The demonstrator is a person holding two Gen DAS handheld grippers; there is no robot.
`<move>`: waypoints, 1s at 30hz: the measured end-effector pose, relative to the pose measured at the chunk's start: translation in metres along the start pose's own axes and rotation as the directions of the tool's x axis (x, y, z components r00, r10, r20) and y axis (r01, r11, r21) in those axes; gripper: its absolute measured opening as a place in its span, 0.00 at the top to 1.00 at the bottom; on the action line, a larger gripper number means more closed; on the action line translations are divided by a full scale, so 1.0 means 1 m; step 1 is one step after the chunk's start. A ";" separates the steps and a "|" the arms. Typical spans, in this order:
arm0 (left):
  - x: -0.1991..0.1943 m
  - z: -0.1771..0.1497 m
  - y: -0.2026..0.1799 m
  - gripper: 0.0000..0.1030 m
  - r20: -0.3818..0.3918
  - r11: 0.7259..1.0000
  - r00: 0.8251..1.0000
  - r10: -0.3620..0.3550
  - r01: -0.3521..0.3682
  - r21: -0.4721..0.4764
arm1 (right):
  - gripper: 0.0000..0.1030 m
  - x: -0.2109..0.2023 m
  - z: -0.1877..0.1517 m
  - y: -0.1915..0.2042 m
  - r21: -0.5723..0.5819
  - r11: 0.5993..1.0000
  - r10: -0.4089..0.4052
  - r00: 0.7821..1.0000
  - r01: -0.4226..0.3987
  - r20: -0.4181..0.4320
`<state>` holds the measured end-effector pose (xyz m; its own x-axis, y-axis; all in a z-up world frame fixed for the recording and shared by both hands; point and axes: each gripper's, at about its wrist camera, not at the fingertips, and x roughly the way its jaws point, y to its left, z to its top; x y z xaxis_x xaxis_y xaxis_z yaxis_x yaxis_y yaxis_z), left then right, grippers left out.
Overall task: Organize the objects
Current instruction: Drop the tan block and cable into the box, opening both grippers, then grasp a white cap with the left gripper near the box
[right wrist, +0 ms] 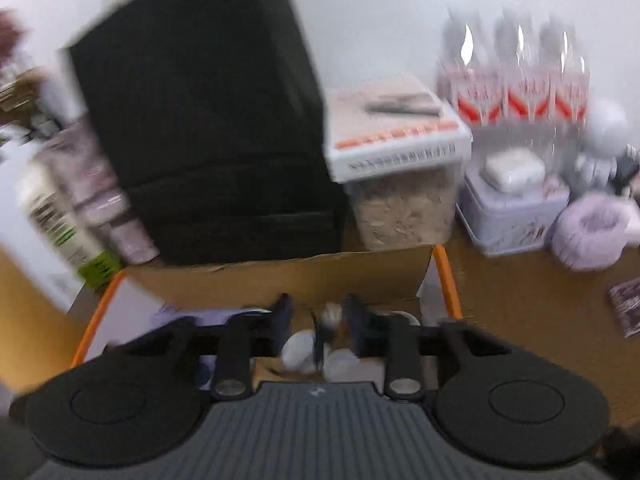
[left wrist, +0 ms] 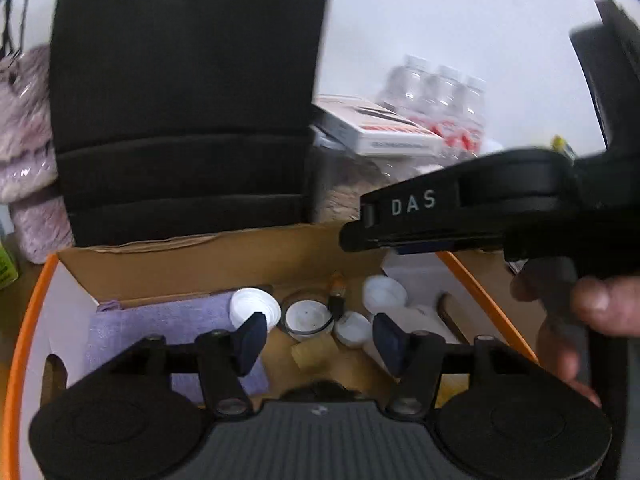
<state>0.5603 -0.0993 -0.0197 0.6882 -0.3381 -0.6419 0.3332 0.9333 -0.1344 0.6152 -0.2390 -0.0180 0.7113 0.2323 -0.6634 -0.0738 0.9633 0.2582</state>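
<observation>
An open cardboard box with an orange rim (left wrist: pixel 200 256) (right wrist: pixel 280 276) lies below both grippers. Inside it are a purple cloth (left wrist: pixel 160 328), several white caps (left wrist: pixel 256 306), a glass jar with a white lid (left wrist: pixel 308 318), a white bottle (left wrist: pixel 384 292) and a yellow sponge piece (left wrist: pixel 314 354). My left gripper (left wrist: pixel 320 338) hovers over these, open, with nothing between its pads. My right gripper (right wrist: pixel 318 316) also stands open over the box. Small pale items show blurred beyond its gap. Its black body marked DAS (left wrist: pixel 412 204) crosses the left wrist view, held by a hand (left wrist: pixel 600 304).
A tall black box (right wrist: pixel 208 120) stands behind the carton. Right of it a clear tub of flakes (right wrist: pixel 404 208) carries a white box (right wrist: pixel 396 136). Wrapped water bottles (right wrist: pixel 516 80), a lilac tin (right wrist: pixel 512 208) and a fluffy lilac item (right wrist: pixel 588 232) sit on the wooden table (right wrist: pixel 520 300).
</observation>
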 end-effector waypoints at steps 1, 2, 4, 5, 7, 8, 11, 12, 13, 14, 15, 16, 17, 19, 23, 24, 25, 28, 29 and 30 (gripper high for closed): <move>-0.002 0.000 0.006 0.39 -0.002 1.000 1.000 -0.011 0.011 -0.008 | 0.53 0.000 0.000 -0.001 0.006 1.000 -0.003 1.000 0.003 0.021; -0.006 0.001 0.012 0.35 -0.005 1.000 1.000 -0.016 0.016 -0.012 | 0.44 -0.002 0.000 -0.004 0.009 1.000 0.009 0.999 -0.009 0.037; -0.019 0.001 0.025 0.29 0.010 1.000 1.000 0.001 -0.001 -0.018 | 0.32 -0.011 0.000 -0.008 0.003 0.999 0.036 0.998 -0.036 0.061; -0.029 0.002 0.029 0.29 0.019 1.000 1.000 0.014 -0.014 -0.022 | 0.28 -0.016 0.000 -0.008 -0.010 0.999 0.032 0.997 -0.031 0.069; -0.046 0.008 0.037 0.29 0.028 0.999 0.999 0.041 -0.040 -0.032 | 0.28 -0.029 0.000 -0.008 -0.046 0.999 0.007 0.997 -0.003 0.083; -0.054 0.011 0.040 0.29 0.033 0.998 0.998 0.051 -0.050 -0.043 | 0.28 -0.036 -0.001 -0.008 -0.060 0.998 -0.001 0.996 0.006 0.088; -0.093 0.012 0.040 0.28 0.048 0.997 0.998 0.050 -0.047 -0.058 | 0.26 -0.071 -0.005 -0.006 -0.087 0.996 -0.001 0.994 0.010 0.105; -0.107 0.011 0.036 0.28 0.061 0.998 0.997 0.046 -0.043 -0.047 | 0.23 -0.088 -0.008 -0.004 -0.099 0.995 -0.004 0.993 0.016 0.119; -0.125 0.005 0.031 0.26 0.077 0.999 0.996 0.044 -0.042 -0.034 | 0.17 -0.105 -0.012 -0.003 -0.112 0.993 -0.008 0.991 0.024 0.135; -0.140 -0.001 0.027 0.23 0.089 0.999 0.995 0.046 -0.044 -0.022 | 0.14 -0.125 -0.020 -0.001 -0.131 0.991 -0.016 0.987 0.037 0.159; -0.162 -0.012 0.021 0.21 0.109 0.999 0.993 0.047 -0.047 -0.004 | 0.14 -0.145 -0.029 0.001 -0.146 0.988 -0.019 0.982 0.047 0.186; -0.181 -0.025 0.015 0.20 0.135 0.999 0.990 0.044 -0.047 0.014 | 0.14 -0.166 -0.040 0.002 -0.157 0.986 -0.015 0.977 0.050 0.214; -0.203 -0.042 0.009 0.19 0.173 0.999 0.984 0.035 -0.041 0.031 | 0.14 -0.188 -0.056 0.003 -0.165 0.985 -0.003 0.970 0.044 0.243; -0.242 -0.074 -0.003 0.18 0.243 0.999 0.970 0.020 -0.028 0.029 | 0.13 -0.225 -0.090 0.004 -0.166 0.986 0.017 0.959 0.031 0.284; -0.320 -0.159 -0.022 0.10 0.340 0.998 0.940 0.033 -0.014 -0.058 | 0.06 -0.287 -0.183 0.006 -0.156 0.988 0.052 0.953 -0.006 0.297; -0.335 -0.183 -0.027 0.09 0.336 0.998 0.941 0.030 -0.011 -0.057 | 0.05 -0.302 -0.211 0.007 -0.168 0.985 0.077 0.956 -0.030 0.283; -0.345 -0.202 -0.031 0.09 0.327 0.999 0.945 0.022 -0.006 -0.049 | 0.03 -0.313 -0.233 0.007 -0.171 0.984 0.095 0.958 -0.049 0.269; -0.359 -0.257 -0.041 0.09 0.252 0.997 0.964 0.078 -0.070 -0.040 | 0.00 -0.346 -0.301 0.009 -0.252 0.958 0.182 0.968 -0.135 0.174; -0.360 -0.272 -0.042 0.09 0.215 0.993 0.970 0.115 -0.109 -0.041 | 0.00 -0.353 -0.320 0.010 -0.281 0.948 0.188 0.975 -0.149 0.118; -0.361 -0.288 -0.042 0.10 0.173 0.989 0.974 0.143 -0.136 -0.051 | 0.00 -0.359 -0.335 0.010 -0.297 0.945 0.172 0.982 -0.140 0.082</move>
<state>0.1123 0.0188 0.0007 0.8301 -0.2169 -0.5138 0.2027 0.9756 -0.0842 0.1247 -0.2673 -0.0121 0.7432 0.3823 -0.5491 -0.3769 0.9173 0.1286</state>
